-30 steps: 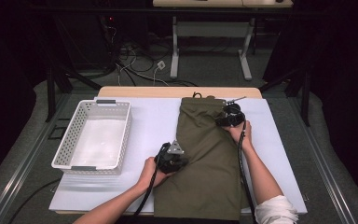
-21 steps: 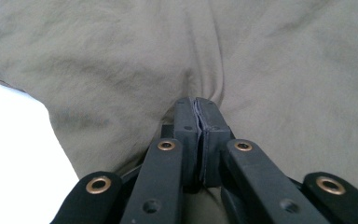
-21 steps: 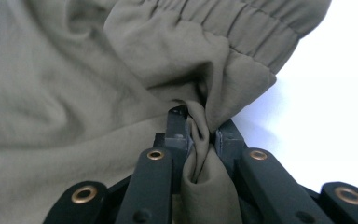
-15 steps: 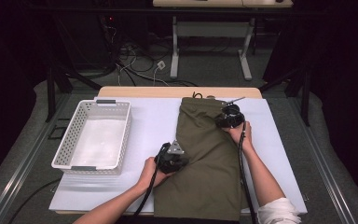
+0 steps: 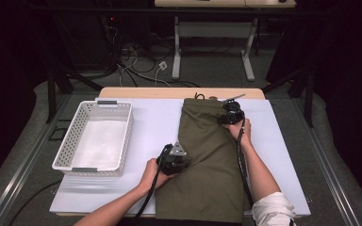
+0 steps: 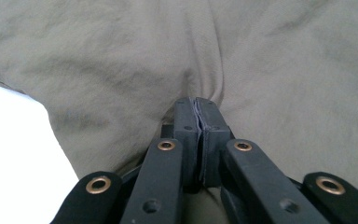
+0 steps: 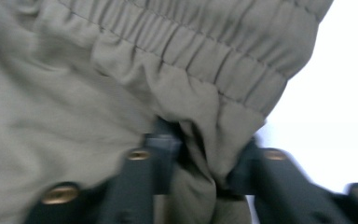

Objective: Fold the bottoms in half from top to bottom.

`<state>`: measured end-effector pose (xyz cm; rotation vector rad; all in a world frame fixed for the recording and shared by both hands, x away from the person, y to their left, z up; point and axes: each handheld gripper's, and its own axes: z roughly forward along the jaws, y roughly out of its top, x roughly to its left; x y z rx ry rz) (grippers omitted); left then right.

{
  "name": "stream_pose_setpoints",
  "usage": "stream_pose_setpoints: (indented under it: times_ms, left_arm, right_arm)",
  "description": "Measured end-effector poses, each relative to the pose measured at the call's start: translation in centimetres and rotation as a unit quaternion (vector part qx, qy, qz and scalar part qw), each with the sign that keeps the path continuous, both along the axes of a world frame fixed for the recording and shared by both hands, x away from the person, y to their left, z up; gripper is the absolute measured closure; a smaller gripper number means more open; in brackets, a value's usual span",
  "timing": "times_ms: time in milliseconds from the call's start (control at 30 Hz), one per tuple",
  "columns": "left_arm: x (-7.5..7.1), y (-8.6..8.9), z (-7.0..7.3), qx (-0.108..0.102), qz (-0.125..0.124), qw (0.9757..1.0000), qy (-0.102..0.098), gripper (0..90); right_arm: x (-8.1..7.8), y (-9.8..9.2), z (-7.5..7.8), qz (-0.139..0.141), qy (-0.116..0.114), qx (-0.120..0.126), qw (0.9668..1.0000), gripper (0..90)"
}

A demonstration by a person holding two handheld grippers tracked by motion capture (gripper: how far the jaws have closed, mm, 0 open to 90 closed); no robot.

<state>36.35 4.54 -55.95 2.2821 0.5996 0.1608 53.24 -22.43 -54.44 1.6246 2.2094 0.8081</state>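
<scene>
An olive-green garment point(image 5: 207, 160) lies lengthwise on the white mat, its elastic waistband point(image 5: 202, 104) at the far end. My left gripper point(image 5: 183, 160) sits at the garment's left edge, about halfway along. Its jaws are shut on a thin pinch of the cloth point(image 6: 121, 60), seen at the left gripper point(image 6: 198, 105). My right gripper point(image 5: 228, 114) is at the waistband's right corner. Its jaws have just been closing, and a fold of the gathered waistband point(image 7: 205, 60) is bunched between them at the right gripper point(image 7: 200, 154).
A white perforated basket point(image 5: 68, 141) stands on the left of the mat point(image 5: 151, 122). The wooden table edge point(image 5: 169, 92) runs along the far side. Beyond it are cables and desk legs on the floor.
</scene>
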Motion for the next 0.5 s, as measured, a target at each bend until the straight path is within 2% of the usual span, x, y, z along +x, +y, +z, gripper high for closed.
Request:
stream_pose_setpoints:
  times_ms: [67, 233, 333, 500]
  left_arm:
    - [0.0, 0.0, 0.0, 0.001, 0.002, 1.0, -0.001, 87.7]
    - [0.0, 0.0, 0.0, 0.0, 0.002, 1.0, 0.0, 87.7]
    - [0.0, 0.0, 0.0, 0.0, 0.002, 1.0, 0.0, 87.7]
    - [0.0, 0.0, 0.0, -0.001, 0.002, 1.0, 0.001, 87.6]
  right_arm:
    - [-0.1, 0.3, -0.1, 0.002, -0.004, 0.004, 1.0, 82.5]
    - [-0.2, 0.2, 0.1, 0.007, -0.004, 0.01, 0.9999, 85.2]
    - [-0.6, 0.4, 0.5, 0.011, -0.022, 0.007, 0.9997, 85.5]
    - [-1.6, 0.4, 2.4, 0.024, -0.059, 0.02, 0.9978, 85.7]
